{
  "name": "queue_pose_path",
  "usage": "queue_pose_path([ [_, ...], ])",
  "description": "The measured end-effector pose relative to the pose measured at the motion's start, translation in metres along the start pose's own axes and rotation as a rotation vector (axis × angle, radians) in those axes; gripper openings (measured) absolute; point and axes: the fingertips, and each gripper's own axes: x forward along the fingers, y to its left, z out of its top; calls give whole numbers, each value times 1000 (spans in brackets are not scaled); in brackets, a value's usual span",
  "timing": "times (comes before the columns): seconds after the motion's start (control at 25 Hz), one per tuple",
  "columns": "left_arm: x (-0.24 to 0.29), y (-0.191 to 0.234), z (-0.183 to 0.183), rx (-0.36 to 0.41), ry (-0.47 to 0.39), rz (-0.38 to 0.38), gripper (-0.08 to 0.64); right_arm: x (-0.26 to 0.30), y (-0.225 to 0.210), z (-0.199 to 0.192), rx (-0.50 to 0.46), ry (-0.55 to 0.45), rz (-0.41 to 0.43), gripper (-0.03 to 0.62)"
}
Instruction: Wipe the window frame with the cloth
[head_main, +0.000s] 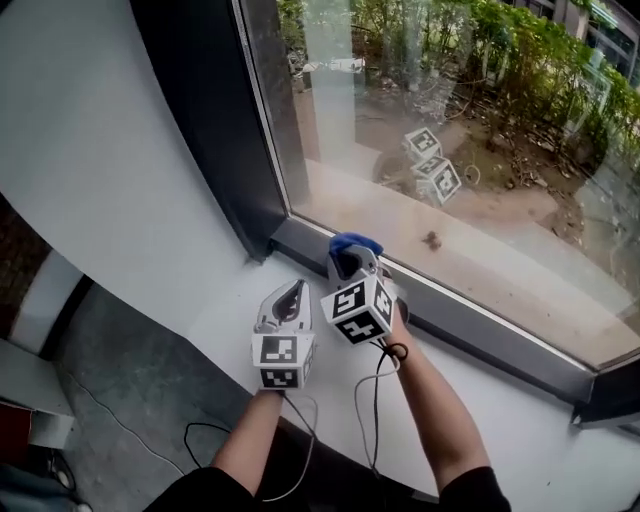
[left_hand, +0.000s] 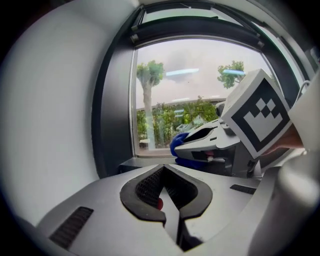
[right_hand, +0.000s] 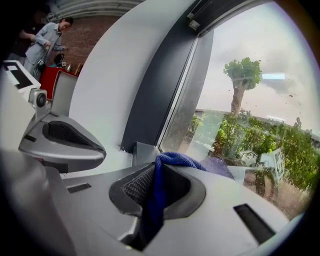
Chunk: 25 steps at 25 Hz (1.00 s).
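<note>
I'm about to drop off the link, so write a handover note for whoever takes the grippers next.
Right gripper: shut on the cloth, held at the frame, low, near its left corner.
Left gripper: shut, empty, over the sill beside the right one.
Done: cloth is in hand at the frame; how much is wiped cannot be told.
Left: probably wipe along the bottom of the frame to the right.
</note>
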Motion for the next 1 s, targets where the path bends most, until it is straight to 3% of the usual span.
queue_pose_path([
  [0.24,-10,11,17,18,35,81,5,6,7,0,57,-13,37,23],
  [0.36,-4,13,26,41,24,22,5,11,3,5,112,8,69,23],
  [0.48,4,21,29,65,-2,-35,5,13,6,8,75,28,36,23],
  [0.6,11,20,24,35,-13,-84,5,14,9,7,27,34,9,23],
  [0.8,11,21,29,-8,2,-178,5,22,13,12,26,57,8,23],
  [0.88,11,34,34,-26,12,-189,5,32,17,20,15,75,14,23],
  [1.0,19,47,29,8,23,-184,5,40,16,22,15,79,18,23],
])
